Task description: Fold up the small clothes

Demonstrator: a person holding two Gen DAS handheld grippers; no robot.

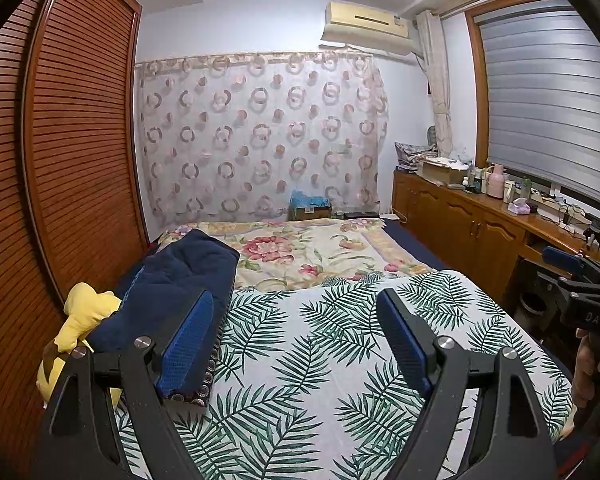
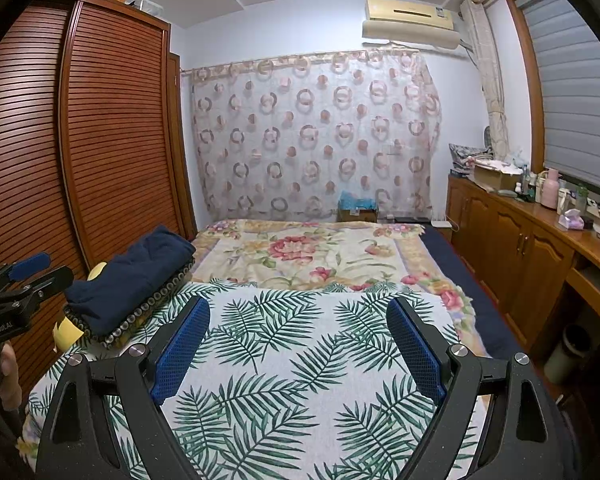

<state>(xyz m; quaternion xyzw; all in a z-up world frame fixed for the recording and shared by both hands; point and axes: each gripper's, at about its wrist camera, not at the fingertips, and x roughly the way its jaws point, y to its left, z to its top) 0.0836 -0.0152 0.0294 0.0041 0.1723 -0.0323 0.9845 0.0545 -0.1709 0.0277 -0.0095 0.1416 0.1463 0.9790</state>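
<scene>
- A bedroom in a home is shown.
- Most of the floor is taken up by a bed (image 2: 440, 252) spread with a floral blanket (image 2: 300, 256) and a palm-leaf cloth (image 2: 300, 360).
- One wall is lined by a louvred wooden wardrobe (image 2: 112, 140).
- A wall air conditioner (image 2: 410, 24), a patterned curtain (image 2: 316, 136) and a cluttered wooden sideboard (image 2: 512, 236) are seen.

Left gripper (image 1: 296, 340): matte black frame, two angular arms, each with a triangular cut-out near its base. Fingers (image 1: 188, 340) faced with blue mesh-textured pads. Round silver screw heads at the arm pivots, two per side.

Right gripper (image 2: 298, 344): same build, black arms, blue textured pads, silver pivot screws. Seen from the left wrist view, its black body carries white lettering "DAS".

Left gripper body, seen from the right wrist view: white lettering "GenRobot.AI".

Hand (image 1: 588, 364): bare fingers on the right gripper's grip; no sleeve visible.
</scene>
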